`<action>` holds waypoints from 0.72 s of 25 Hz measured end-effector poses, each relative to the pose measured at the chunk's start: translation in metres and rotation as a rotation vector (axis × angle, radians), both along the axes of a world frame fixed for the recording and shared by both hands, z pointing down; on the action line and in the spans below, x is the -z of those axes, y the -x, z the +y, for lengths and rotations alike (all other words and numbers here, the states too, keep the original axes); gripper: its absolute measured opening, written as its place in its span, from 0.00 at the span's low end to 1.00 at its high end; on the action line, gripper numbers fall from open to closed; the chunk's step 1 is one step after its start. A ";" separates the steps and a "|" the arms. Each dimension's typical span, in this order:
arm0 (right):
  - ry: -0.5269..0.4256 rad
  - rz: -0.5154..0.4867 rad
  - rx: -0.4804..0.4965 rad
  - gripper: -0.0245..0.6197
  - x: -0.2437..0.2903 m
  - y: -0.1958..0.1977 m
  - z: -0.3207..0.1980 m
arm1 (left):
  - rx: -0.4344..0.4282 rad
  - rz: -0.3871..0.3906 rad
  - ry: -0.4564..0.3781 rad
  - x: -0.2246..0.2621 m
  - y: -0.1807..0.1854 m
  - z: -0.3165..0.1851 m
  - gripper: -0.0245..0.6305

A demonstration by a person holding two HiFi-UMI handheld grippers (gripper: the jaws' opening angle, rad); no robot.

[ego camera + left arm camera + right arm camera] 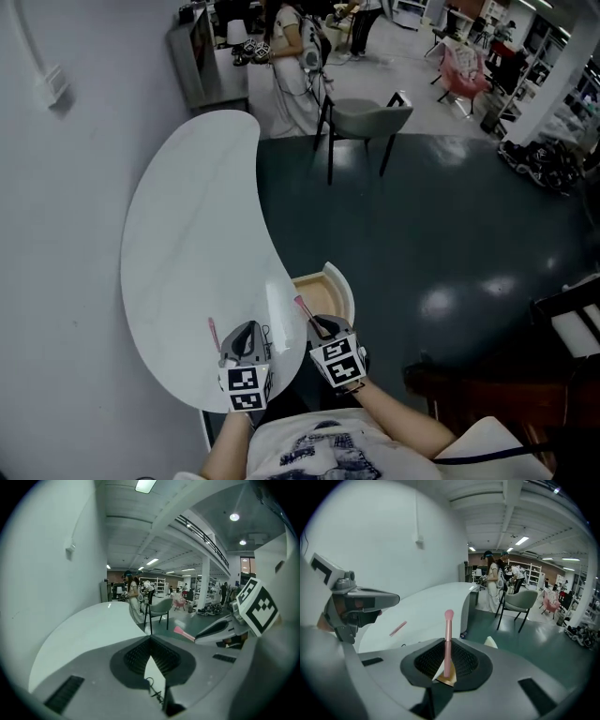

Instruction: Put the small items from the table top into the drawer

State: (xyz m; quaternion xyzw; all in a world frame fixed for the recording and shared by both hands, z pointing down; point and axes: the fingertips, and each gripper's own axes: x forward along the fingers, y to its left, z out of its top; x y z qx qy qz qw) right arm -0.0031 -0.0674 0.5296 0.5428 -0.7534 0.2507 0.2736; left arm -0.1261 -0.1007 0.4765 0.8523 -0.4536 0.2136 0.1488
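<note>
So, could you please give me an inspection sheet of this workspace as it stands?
Surface: white curved table.
Job's things: drawer open at table's edge; pink brush in right gripper; pink stick lying on table.
Clutter: small dark wiry thing below left gripper.
Grippers: left gripper jaws together, nothing between; right gripper shut on the pink brush.
Cables: white cable on the wall.
Surroundings: grey chair, person standing beyond, dark floor.
</note>
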 end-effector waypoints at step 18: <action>-0.061 -0.008 -0.008 0.13 0.015 -0.152 0.086 | -0.012 -0.030 -0.037 0.012 -0.151 0.086 0.07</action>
